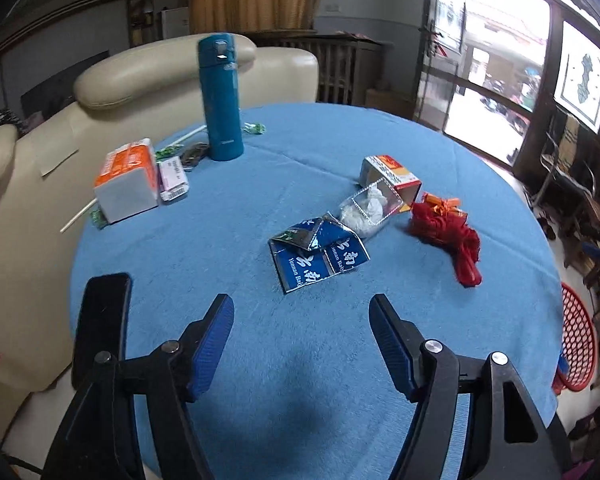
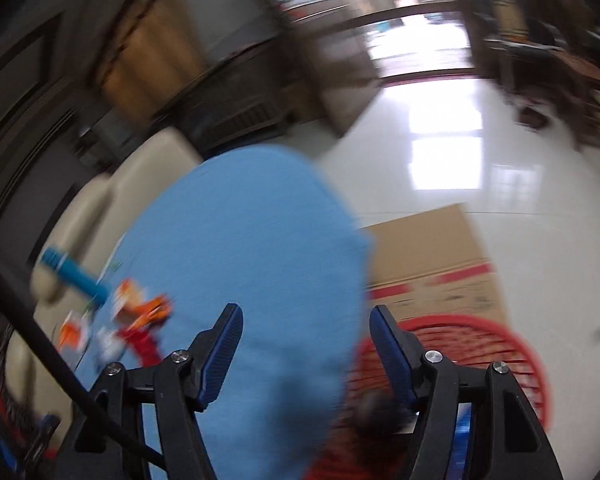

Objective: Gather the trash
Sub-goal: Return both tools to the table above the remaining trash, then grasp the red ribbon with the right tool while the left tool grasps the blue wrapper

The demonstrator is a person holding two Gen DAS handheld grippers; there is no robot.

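On the round blue-clothed table lie a flattened blue foil wrapper, a clear bag of white tissue, an open orange-and-white carton and a red tassel ornament. My left gripper is open and empty, above the cloth just short of the blue wrapper. My right gripper is open and empty, over the table's right edge and a red mesh basket on the floor. The right view is motion-blurred; the trash shows small at its left.
A blue thermos, an orange-white box, a pink-white packet, green candy wrappers and a straw sit at the table's far left. A black phone lies near left. A cream sofa stands behind. A cardboard box lies by the basket.
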